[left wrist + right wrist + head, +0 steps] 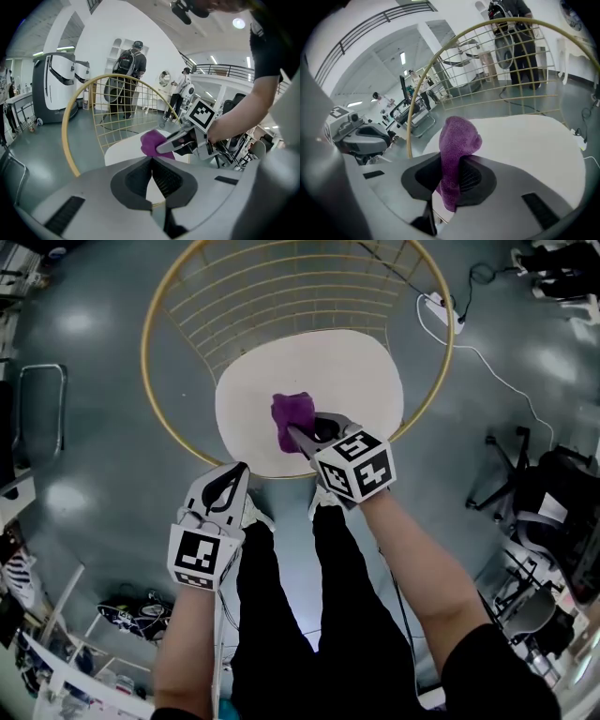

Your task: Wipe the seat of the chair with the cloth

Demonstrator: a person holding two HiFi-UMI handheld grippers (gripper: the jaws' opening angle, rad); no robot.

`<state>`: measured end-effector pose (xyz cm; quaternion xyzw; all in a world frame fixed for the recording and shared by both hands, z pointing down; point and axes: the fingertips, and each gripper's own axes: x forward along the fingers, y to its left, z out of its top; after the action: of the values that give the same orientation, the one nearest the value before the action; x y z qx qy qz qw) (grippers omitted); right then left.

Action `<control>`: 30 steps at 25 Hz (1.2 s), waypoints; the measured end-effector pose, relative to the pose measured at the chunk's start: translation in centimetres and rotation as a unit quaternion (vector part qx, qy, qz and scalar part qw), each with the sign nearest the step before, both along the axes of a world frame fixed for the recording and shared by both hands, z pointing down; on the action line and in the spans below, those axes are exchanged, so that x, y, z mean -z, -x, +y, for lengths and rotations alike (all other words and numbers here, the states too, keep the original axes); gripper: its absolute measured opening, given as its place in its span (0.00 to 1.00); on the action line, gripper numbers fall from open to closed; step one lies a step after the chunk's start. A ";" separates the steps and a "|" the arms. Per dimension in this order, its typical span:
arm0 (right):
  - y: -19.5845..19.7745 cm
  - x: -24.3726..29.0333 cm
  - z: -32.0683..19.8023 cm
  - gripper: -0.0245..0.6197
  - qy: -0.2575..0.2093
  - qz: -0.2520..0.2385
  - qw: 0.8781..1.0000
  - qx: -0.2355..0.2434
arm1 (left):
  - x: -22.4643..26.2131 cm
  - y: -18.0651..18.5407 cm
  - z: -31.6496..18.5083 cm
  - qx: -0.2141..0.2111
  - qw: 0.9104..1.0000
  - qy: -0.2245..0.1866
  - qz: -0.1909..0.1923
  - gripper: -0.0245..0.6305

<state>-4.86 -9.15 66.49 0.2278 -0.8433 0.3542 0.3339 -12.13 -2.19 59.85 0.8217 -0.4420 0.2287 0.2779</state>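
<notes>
The right hand-held gripper (298, 435) pinches a purple cloth (292, 413) against the chair's (262, 287) white seat (347, 371). The left hand-held gripper (240, 469), jaws together and empty, hangs near the seat's front edge. The floor (94, 334) is glossy grey, and a person (126, 70) stands by white shelves.

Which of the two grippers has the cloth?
The right gripper, shut on the purple cloth over the chair seat; the left gripper is shut on nothing.

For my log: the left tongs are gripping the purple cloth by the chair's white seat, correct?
No, the right tongs grip the purple cloth by the chair's white seat; the right gripper view shows it. The left tongs are shut, empty.
</notes>
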 end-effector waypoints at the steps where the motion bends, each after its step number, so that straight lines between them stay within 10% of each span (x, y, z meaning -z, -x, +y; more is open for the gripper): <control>1: 1.3 -0.2 0.4 0.15 0.003 -0.004 1.000 0.009 | 0.0 0.5 0.2 0.002 1.000 -0.003 -0.001 0.05; 17: 11.6 -3.9 4.4 0.15 0.052 -0.003 0.995 0.080 | -1.1 4.1 2.0 -0.003 1.000 -0.003 0.014 0.05; 30: 3.2 -6.7 -1.4 0.16 0.029 0.074 0.996 0.027 | -2.0 0.9 -0.1 -0.015 1.000 0.005 0.024 0.05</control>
<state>-8.09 -10.55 73.16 0.2203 -0.8114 0.3518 0.4114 -13.06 -2.31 61.89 0.8324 -0.4214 0.2151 0.2886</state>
